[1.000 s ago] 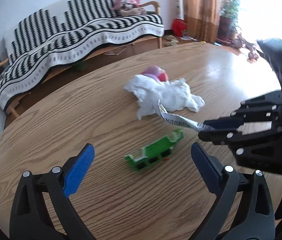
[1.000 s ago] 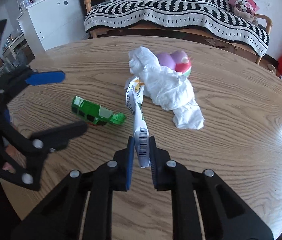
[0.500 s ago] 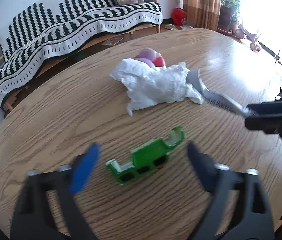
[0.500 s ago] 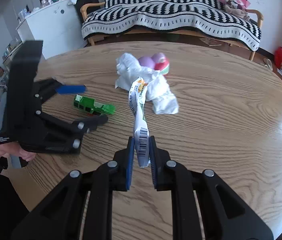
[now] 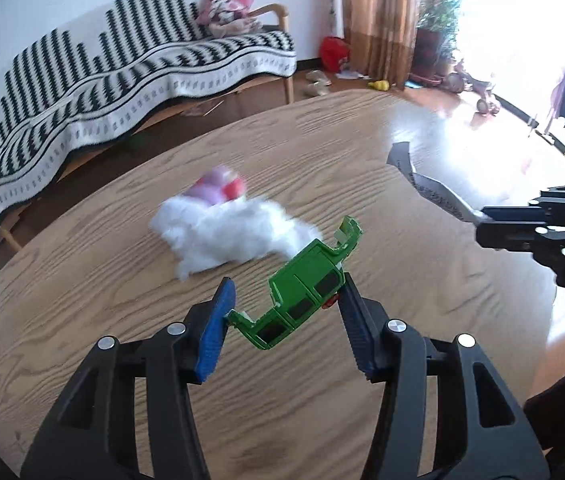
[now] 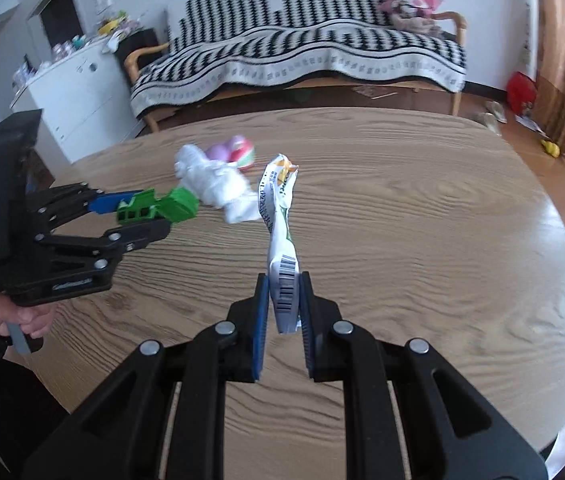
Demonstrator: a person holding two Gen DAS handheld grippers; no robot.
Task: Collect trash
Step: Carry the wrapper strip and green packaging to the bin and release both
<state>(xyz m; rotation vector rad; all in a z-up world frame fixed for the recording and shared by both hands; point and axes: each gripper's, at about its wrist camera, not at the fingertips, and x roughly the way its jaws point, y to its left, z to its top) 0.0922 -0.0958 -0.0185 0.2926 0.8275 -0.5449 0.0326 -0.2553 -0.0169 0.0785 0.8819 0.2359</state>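
Observation:
My left gripper point(image 5: 286, 312) is shut on a green plastic toy piece point(image 5: 306, 288) and holds it above the round wooden table point(image 5: 82, 340); it also shows in the right wrist view point(image 6: 154, 208). My right gripper point(image 6: 284, 296) is shut on a twisted white snack wrapper point(image 6: 280, 220) with a barcode, held up off the table; the wrapper also shows in the left wrist view point(image 5: 430, 188). A crumpled white tissue point(image 5: 226, 236) lies mid-table with a purple and red toy point(image 5: 218, 188) behind it.
A sofa with a black and white striped blanket point(image 6: 302, 56) stands beyond the table. A white cabinet point(image 6: 78, 92) is at the left. A curtain and potted plants point(image 5: 434, 20) stand by the bright window.
My left gripper has closed on the green toy piece and lifted it off the table. My right gripper has pulled back and up with the wrapper.

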